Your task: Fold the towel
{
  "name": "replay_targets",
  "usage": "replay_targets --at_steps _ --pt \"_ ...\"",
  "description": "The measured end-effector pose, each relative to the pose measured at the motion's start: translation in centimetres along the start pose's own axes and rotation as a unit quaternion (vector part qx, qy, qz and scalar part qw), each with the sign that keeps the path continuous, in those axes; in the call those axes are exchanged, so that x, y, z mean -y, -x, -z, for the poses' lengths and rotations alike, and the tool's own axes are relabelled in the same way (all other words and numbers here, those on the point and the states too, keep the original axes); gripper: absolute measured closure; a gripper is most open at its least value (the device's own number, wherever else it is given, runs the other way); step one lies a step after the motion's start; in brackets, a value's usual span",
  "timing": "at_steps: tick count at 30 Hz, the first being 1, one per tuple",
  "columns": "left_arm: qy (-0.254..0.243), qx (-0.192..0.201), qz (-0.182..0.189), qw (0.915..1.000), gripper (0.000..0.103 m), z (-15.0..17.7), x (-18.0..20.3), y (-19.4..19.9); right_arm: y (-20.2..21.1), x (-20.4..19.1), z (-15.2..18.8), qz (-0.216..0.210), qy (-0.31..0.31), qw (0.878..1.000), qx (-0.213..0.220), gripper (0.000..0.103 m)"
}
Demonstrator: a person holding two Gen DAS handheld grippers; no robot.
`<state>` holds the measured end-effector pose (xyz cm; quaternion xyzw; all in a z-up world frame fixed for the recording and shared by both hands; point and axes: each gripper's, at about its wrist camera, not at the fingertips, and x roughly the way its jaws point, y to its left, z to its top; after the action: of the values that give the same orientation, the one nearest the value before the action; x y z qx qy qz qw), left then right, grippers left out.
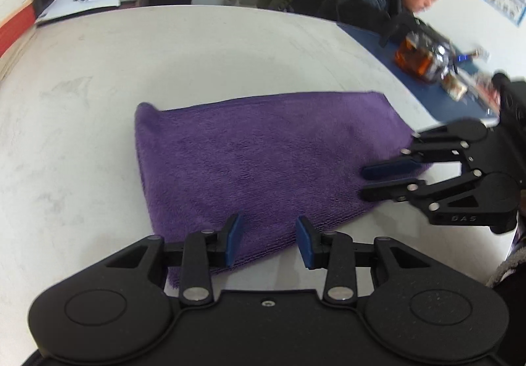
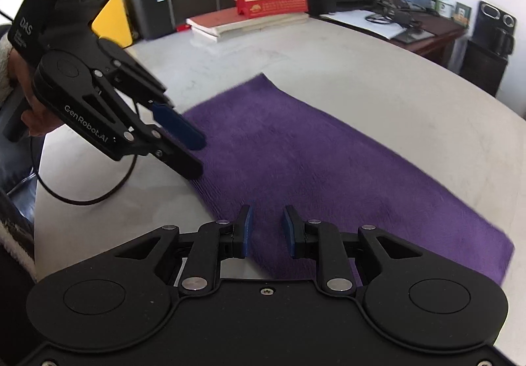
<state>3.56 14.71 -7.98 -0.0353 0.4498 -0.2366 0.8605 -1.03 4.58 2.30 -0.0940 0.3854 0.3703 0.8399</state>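
The purple towel (image 1: 263, 162) lies folded flat on the pale surface (image 1: 164, 53). The left tongs (image 1: 268, 239) hover at the towel's near edge – jaws apart, holding nothing. The right tongs (image 1: 386, 180) sit at the towel's adjoining corner, jaws also parted – nothing gripped, though whether they touch the cloth is unclear.

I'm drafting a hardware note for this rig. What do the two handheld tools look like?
Both are matte black plastic linkages with silver pivot pins and blue finger pads. The left tool carries white "GenRobot.AI" and "DAS" lettering, a boxy camera housing on top and a black cable looping below. The right tool shows embossed "DAS" lettering.
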Motion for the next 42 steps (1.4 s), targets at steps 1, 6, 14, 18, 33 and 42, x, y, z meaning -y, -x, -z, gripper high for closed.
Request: replay_targets --at_steps 1,6,14,18,33,42 --pt "0.002 0.002 -0.005 1.0000 0.070 0.1 -0.4 0.2 0.9 0.5 0.7 0.015 -0.014 1.000 0.000 0.083" --pt "0.008 0.012 -0.016 0.9998 0.070 0.7 -1.8 1.2 5.0 3.6 4.5 0.084 -0.076 0.994 0.000 0.083" --pt "-0.007 0.033 -0.047 0.9983 0.069 -1.5 -1.1 2.0 8.6 5.3 4.8 0.149 -0.139 0.979 0.030 0.082" --pt "-0.020 0.036 -0.065 0.9970 0.069 -3.9 -0.1 0.1 6.4 3.6 1.6 0.127 -0.092 0.987 0.042 0.080" --pt "-0.023 0.016 -0.151 0.9881 0.068 -7.1 1.5 -6.0 -0.4 5.1 -1.5 0.117 -0.073 0.990 -0.028 0.064" --pt "0.021 0.028 -0.160 0.9865 0.050 -8.0 1.7 -5.8 -1.2 7.2 -2.3 0.108 -0.130 0.985 -0.024 0.031"
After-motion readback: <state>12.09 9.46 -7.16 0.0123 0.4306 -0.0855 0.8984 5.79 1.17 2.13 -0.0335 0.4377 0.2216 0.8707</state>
